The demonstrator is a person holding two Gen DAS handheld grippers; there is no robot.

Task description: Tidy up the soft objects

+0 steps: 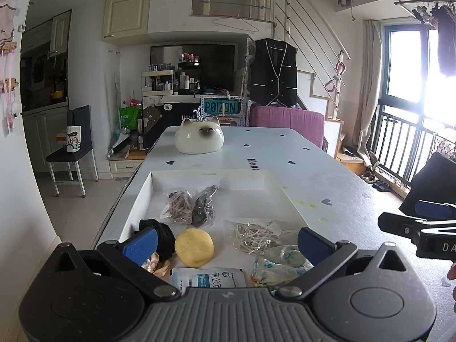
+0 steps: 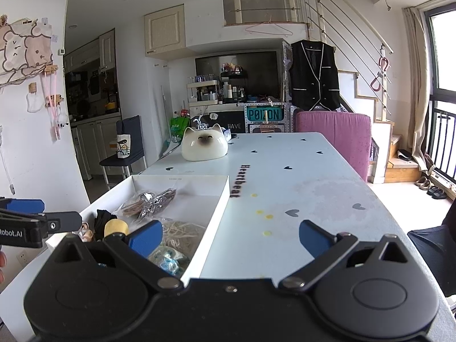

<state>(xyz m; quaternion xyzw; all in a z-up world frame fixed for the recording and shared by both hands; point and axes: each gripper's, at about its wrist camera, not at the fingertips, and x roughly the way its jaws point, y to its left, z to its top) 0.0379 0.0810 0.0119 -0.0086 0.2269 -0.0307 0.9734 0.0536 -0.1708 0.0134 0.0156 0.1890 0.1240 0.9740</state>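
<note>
Left tool (image 1: 226, 242) & right tool (image 2: 229, 239) both wide open, holding nothing, above white tray (image 1: 136, 199).

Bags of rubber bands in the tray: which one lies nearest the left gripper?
The pale-band bag, just ahead of the left gripper; the tan-band bag and dark bag lie farther back.

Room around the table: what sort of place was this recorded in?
Most likely a lived-in loft flat, not a lab. A staircase climbs to an upper level, a black vest hangs by it, a kitchen opens on the left, and shoes sit by the balcony door.
</note>
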